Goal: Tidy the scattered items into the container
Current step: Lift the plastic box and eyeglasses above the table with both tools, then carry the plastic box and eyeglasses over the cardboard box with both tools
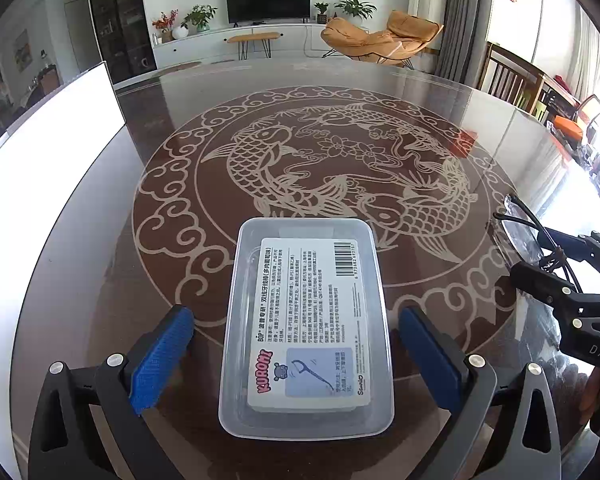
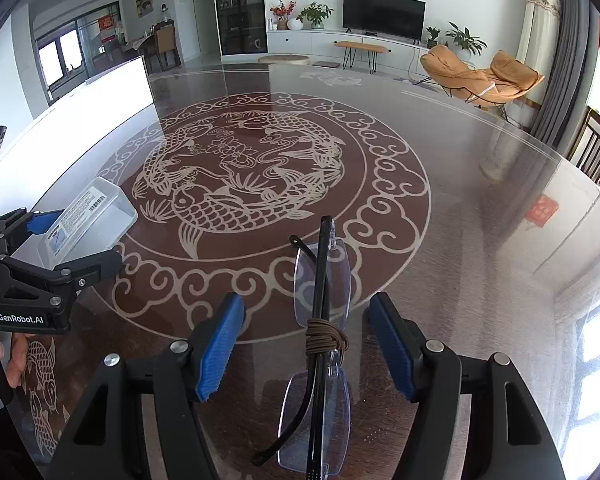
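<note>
A clear plastic container (image 1: 236,320) sits on the glass table, with a white floss-pick box (image 1: 312,324) lying flat inside it. My left gripper (image 1: 296,352) is open, its blue pads on either side of the container without touching it. Folded rimless glasses (image 2: 320,292) with black arms and a brown cord wound round the middle lie on the table between the blue pads of my open right gripper (image 2: 306,344). The pads stand clear of the glasses. The container also shows at the left of the right wrist view (image 2: 120,208), and the glasses at the right edge of the left wrist view (image 1: 520,224).
The round glass table (image 1: 300,92) has a fish pattern in its middle. A white board (image 1: 52,152) leans at the table's left edge. Wooden chairs (image 1: 508,76) stand past the far right edge. My right gripper's body (image 1: 572,300) sits to the container's right.
</note>
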{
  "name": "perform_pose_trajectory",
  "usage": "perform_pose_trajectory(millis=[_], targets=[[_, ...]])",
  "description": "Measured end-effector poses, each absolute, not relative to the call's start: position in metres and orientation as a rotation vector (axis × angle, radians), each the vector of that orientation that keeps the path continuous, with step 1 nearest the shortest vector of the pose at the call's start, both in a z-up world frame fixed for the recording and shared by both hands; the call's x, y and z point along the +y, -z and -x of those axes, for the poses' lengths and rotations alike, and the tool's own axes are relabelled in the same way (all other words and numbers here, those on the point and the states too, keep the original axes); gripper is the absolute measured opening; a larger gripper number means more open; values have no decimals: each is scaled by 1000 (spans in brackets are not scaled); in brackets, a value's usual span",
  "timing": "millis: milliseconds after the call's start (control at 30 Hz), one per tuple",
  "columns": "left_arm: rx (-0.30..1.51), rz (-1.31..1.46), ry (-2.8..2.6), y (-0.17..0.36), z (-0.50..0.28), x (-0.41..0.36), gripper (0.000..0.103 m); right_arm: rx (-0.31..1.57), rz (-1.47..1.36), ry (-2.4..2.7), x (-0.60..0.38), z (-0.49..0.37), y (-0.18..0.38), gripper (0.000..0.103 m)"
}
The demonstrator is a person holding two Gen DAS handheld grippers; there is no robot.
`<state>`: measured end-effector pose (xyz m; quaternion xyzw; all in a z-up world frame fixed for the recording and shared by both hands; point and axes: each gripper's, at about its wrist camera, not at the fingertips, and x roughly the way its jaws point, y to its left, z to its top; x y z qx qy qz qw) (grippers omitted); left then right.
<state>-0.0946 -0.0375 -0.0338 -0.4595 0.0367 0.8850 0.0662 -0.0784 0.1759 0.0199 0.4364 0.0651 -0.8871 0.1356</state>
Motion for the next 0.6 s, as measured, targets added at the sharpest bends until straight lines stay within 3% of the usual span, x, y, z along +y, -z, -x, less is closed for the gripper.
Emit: perform_pose_trajectory(millis=[67, 100, 167, 333, 600], targets=[[122, 1387, -2651, 33, 96, -37, 97, 209, -1261, 2570, 176, 75, -20, 64], [130, 1350, -2656, 29, 94, -35, 68, 217, -1266, 2577, 176, 72, -21, 62], [125, 1331, -2650, 25, 89, -33, 61, 201, -1288, 2613, 178, 67, -24, 13], [-79, 1344, -2565, 17, 71, -42, 61, 73, -1268, 2622, 185, 48, -39, 12], [-174, 1376, -2528, 8, 31, -66, 61, -52, -1308, 2492, 152, 37, -44, 12]])
